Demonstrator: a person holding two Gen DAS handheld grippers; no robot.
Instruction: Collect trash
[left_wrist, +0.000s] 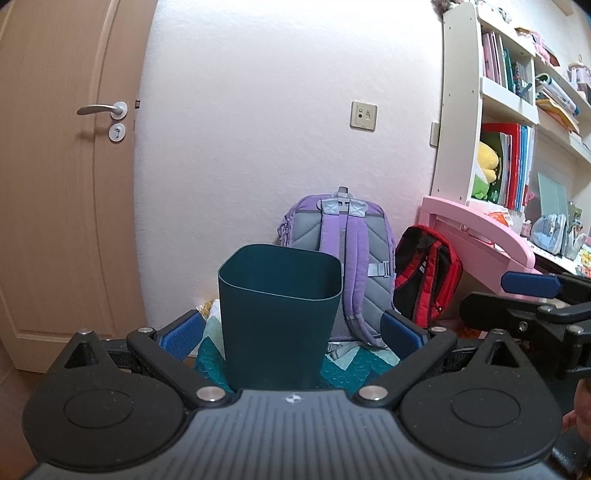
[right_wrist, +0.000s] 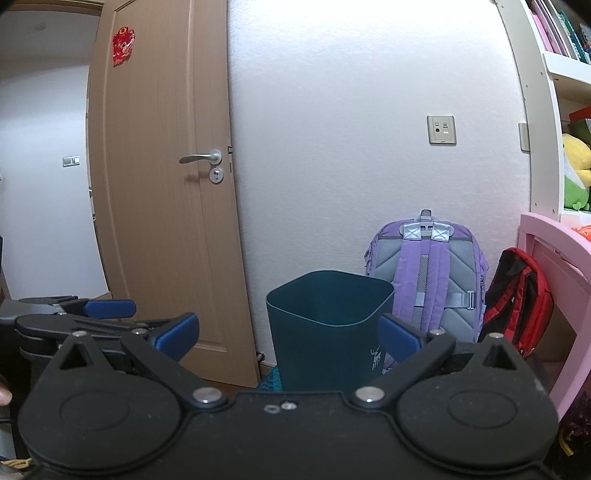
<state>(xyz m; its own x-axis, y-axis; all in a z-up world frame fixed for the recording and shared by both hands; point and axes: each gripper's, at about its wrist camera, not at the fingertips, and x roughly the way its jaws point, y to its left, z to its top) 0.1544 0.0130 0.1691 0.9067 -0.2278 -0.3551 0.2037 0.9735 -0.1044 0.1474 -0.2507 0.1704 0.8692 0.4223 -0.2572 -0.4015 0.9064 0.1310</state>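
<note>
The bin stands upright on a teal patterned quilt, dark green, square-mouthed, its inside too dark to read. In the left wrist view it sits dead ahead at 12 o'clock, squarely between the two blue pads of the left gripper, which is spread wide and touches nothing; the pads flank the bin's walls with a gap on each side. In the right wrist view the bin lies at about 1 o'clock, with pale lettering low on its right wall, and the right gripper is likewise splayed apart and holding nothing, its right pad overlapping the bin's edge in the picture, though whether they touch I cannot tell

The two grippers ride side by side: the right one shows at 3 o'clock in the left view, the left one at 9 o'clock in the right view

Just behind the bin, at 1 o'clock, a purple backpack leans upright against the white wall, straps facing out. A red and black backpack slumps beside it at 2 o'clock, under the edge of a pink worktop. Above that rises a white bookshelf with books and a yellow plush toy. A socket sits on the wall above the purple backpack. At 10 o'clock a wooden door has a silver handle; in the right view it stands open, a red ornament near its top
</note>
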